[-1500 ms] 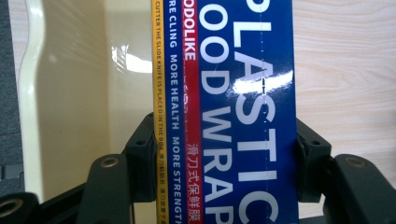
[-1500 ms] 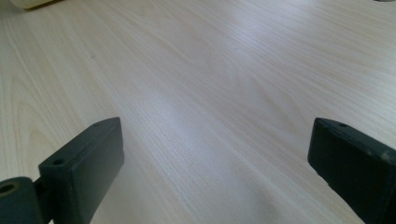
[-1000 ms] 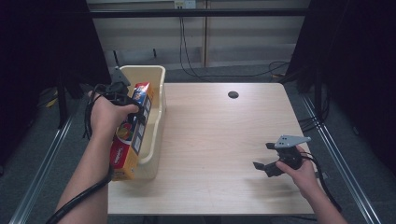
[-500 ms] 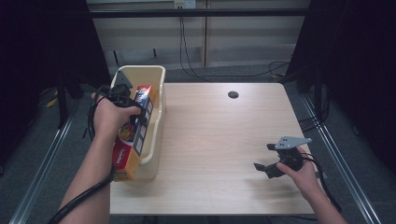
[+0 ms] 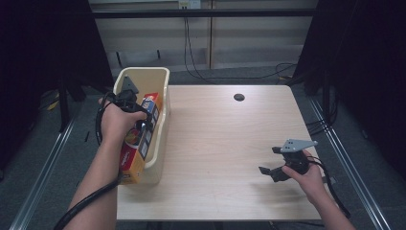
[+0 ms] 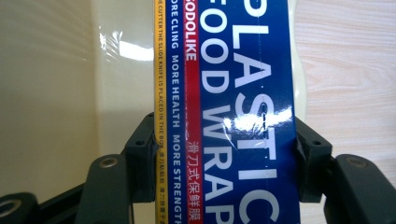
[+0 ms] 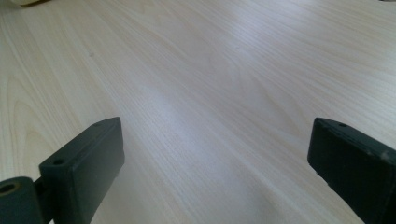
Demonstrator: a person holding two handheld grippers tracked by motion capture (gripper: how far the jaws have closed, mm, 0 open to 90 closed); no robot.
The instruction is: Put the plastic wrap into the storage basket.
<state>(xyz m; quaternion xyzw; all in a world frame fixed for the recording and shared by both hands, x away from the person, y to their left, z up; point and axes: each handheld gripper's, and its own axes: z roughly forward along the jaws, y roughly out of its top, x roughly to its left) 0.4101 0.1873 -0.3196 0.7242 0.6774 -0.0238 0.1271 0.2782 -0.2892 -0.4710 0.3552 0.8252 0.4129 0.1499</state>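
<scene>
A long blue, red and yellow plastic wrap box [image 5: 136, 153] lies lengthwise in the cream bin [image 5: 143, 74] at the table's left edge, its near end sticking out over the bin's front. My left gripper [image 5: 145, 123] is shut across the box's width. In the left gripper view both black jaws press the sides of the box [image 6: 233, 93], with my left gripper [image 6: 219, 158] centred on it. My right gripper [image 5: 269, 160] rests open near the table's front right, and in its own view my right gripper [image 7: 215, 158] has only bare wood between the jaws.
The light wooden table [image 5: 220, 143] has a round cable hole [image 5: 239, 97] at the back. The bin's cream wall [image 6: 56, 93] stands close to the left of the held box. Cables run on the floor behind the table, and metal rails flank both sides.
The left hand has shifted only slightly with the box still gripped in the bin. The right hand and its gripper have stayed where they were.
</scene>
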